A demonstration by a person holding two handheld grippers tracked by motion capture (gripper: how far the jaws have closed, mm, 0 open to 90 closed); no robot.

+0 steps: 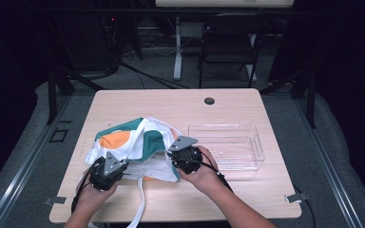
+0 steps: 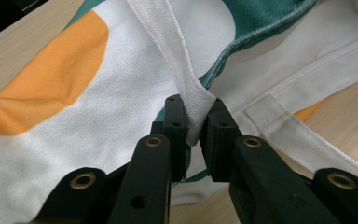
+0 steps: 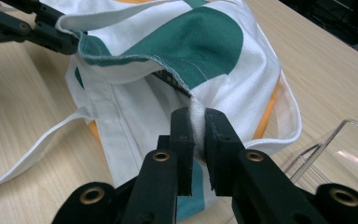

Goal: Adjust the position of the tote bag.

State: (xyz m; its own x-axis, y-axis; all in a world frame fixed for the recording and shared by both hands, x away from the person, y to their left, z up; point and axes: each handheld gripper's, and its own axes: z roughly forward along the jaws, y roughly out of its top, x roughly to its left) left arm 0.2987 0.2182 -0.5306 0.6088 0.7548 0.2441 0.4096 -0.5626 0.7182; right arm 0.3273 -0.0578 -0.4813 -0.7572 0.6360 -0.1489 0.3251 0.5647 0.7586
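One cloth bag (image 1: 140, 142) (white, with green and orange patches) was laid on the near left part of the wooden table (image 1: 228, 190), and one clear plastic tray (image 1: 230, 145) was set just beside it on the right. Two grippers were counted, one in each hand. The left gripper (image 2: 193, 123) was clamped on a white strap (image 2: 168, 37) of the bag, the webbing pinched between its jaws. The right gripper (image 3: 196, 128) was closed on a fold of white fabric at the bag's rim. A second strap (image 1: 141, 204) was seen trailing off the near table edge.
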